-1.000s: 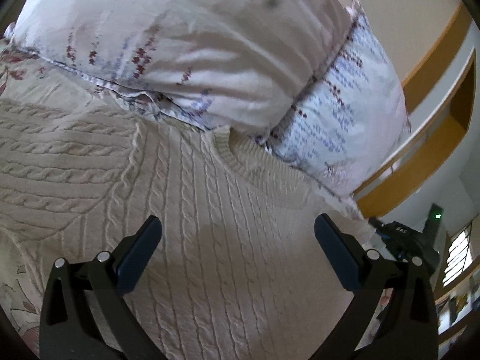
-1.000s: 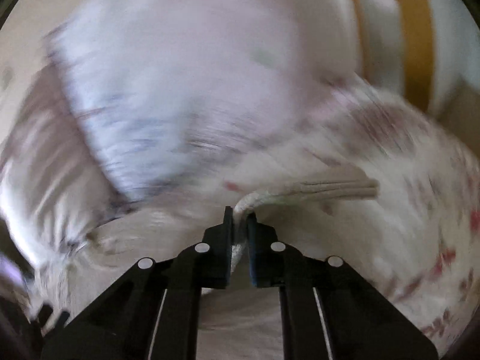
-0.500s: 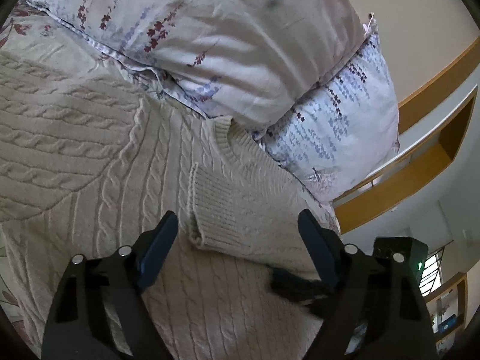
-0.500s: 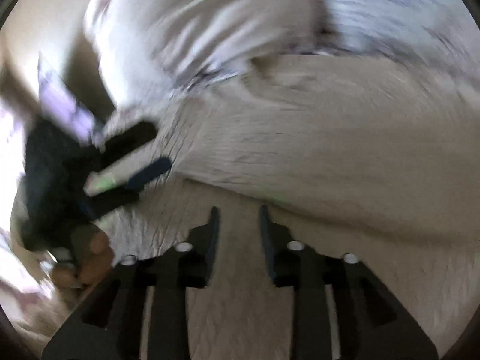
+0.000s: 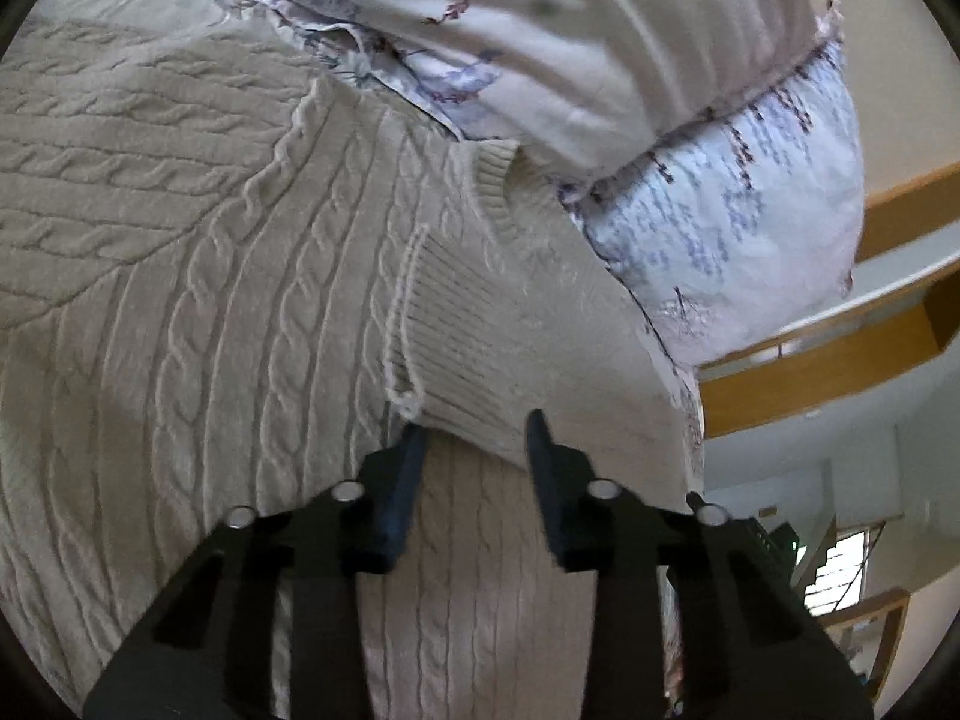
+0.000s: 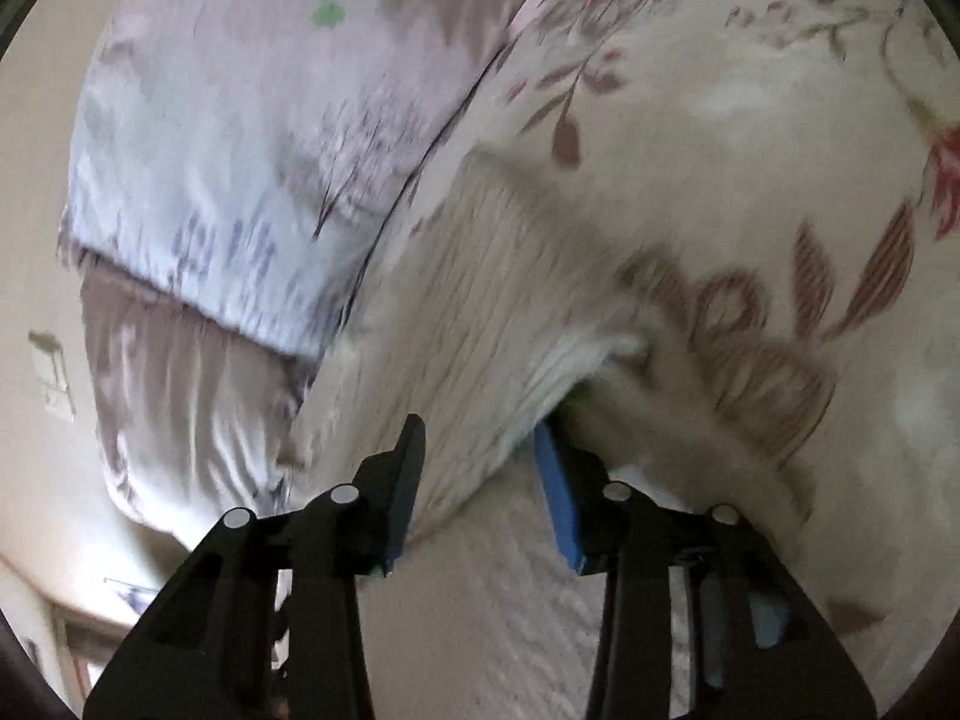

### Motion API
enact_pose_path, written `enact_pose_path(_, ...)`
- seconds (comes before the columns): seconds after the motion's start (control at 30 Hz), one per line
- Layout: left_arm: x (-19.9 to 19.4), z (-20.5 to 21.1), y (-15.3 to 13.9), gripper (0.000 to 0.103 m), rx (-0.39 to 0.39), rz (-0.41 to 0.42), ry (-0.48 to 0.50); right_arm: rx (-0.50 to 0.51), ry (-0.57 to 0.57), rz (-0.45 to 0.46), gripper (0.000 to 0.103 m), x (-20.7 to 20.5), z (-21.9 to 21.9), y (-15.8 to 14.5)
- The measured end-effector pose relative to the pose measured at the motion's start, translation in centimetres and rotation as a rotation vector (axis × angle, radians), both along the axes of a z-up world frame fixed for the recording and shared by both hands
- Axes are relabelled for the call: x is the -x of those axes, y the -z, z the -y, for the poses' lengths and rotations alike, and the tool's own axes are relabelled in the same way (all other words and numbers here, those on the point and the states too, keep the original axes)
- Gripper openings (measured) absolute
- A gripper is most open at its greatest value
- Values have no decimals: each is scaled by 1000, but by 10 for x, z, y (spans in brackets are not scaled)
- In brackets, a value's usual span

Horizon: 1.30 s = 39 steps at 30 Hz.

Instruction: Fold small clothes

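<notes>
i'm seeing the cable-knit sweater lying on the bed by the pillows; left gripper gaping narrowly at its folded cuff, right gripper parted around a blurred fold.

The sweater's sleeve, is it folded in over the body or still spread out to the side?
Folded in. The ribbed cuff lies across the cable-knit sweater front, just ahead of the open left gripper.

One sweater; two pillows, seemingly; two tongs.
</notes>
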<state>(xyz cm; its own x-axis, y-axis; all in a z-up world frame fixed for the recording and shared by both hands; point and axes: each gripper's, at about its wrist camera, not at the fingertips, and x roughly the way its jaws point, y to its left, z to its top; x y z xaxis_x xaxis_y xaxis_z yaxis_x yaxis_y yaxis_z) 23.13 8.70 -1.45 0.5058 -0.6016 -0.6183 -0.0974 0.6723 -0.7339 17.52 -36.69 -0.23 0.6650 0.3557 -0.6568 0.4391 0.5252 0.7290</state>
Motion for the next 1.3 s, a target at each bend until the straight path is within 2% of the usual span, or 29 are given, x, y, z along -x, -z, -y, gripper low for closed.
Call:
enact_pose_path(0.17,-12,-3,3,9,-28,-3,-45,70,46,3,26,-1,9,3)
enact_pose_path(0.2,-14,-3,1,9,-49,7,-41,86,47,4,14,-1,9,4)
enact_pose_path(0.23,-14,-3,-1,8,-57,13,-38,114,43,15,11,0,7,2)
enact_pose_path(0.37,-9,-6,-12,8,-103,62,-31,191,27,77,9,9,-5,-13)
enact_pose_path(0.5,-8,-7,-8,8,-166,53,-32,281,25,30,9,12,-9,-9)
enact_pose_path(0.6,-8,-7,-1,9,-179,39,-36,313,32,-2,9,10,-9,-3)
enact_pose_path(0.67,-7,-5,-5,13,-213,48,-25,356,30,-10,14,11,-12,-7)
enact_pose_path(0.73,-3,-8,-9,19,-213,56,-27,400,37,-19,28,15,-16,-13)
enact_pose_path(0.77,2,-13,-12,28,-203,66,-30,434,47,-27,32,18,-18,-17)
enact_pose_path(0.8,6,-17,-14,41,-196,74,-32,449,51,-29,40,22,-19,-20)
enact_pose_path(0.83,14,-27,-18,45,-186,90,-40,459,52,-29,48,25,-20,-22)
enact_pose_path(0.87,20,-37,-21,51,-181,103,-51,475,50,-22,51,29,-23,-25)
enact_pose_path(0.9,31,-53,-25,55,-175,117,-72,495,45,-12,60,33,-27,-27)
enact_pose_path(0.93,38,-68,-27,57,-171,124,-94,511,42,-9,73,35,-29,-30)
enact_pose_path(0.97,47,-82,-29,58,-168,129,-121,535,37,0,78,39,-34,-33)
enact_pose_path(1.07,77,-137,-31,58,-163,129,-254,549,-4,69,81,48,-47,-39)
enact_pose_path(1.2,100,-204,-24,56,-159,65,-450,461,-150,148,81,47,-65,-39)
enact_pose_path(1.3,106,-239,-13,52,-87,13,-551,438,-240,178,81,44,-82,-36)
